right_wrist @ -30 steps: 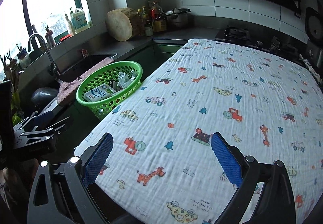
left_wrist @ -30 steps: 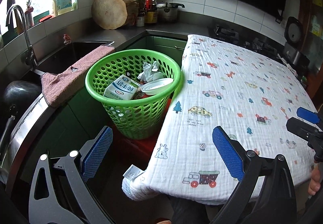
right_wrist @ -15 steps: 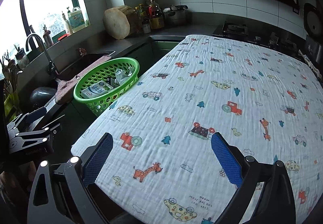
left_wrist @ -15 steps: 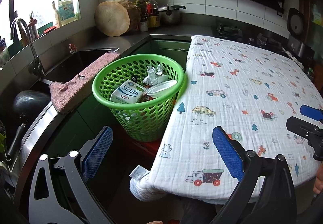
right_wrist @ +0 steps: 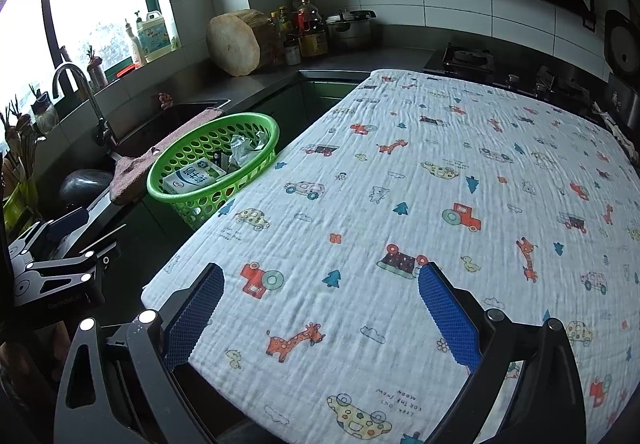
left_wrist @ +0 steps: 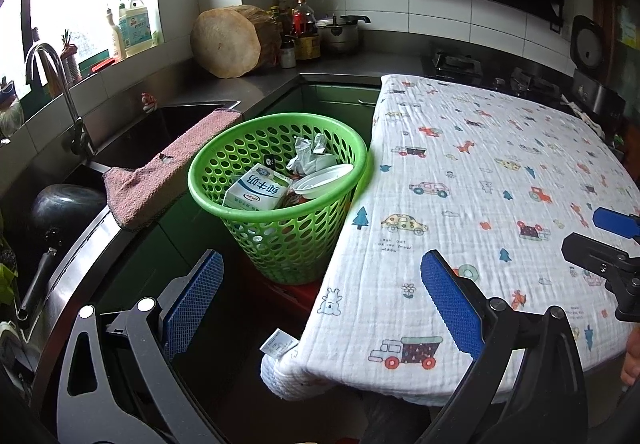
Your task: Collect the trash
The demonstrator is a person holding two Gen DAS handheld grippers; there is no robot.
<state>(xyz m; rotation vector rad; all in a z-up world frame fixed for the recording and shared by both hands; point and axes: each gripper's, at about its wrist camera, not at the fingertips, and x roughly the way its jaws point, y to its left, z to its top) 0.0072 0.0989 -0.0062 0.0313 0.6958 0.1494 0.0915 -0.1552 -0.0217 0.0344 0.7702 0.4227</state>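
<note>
Left gripper [left_wrist: 320,300]: jaws apart, empty
Right gripper [right_wrist: 320,308]: jaws apart, empty
Basket [left_wrist: 224,164]: beside table [left_wrist: 500,148], held milk carton [left_wrist: 256,190]
Towel [left_wrist: 160,172]: draped on sink edge

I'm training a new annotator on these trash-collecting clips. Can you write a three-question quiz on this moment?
1. True or false: the left gripper holds a piece of trash between its jaws.
2. Which item lies in the green perforated plastic basket? A) white milk carton with green print B) glass bottle C) banana peel
3. Fill in: the pink cloth is draped over the edge of the ____.

Key
1. False; both the left gripper and the right gripper are open and empty.
2. A, the white milk carton, beside a white plastic cup and crumpled silver wrapper.
3. Sink.
</note>
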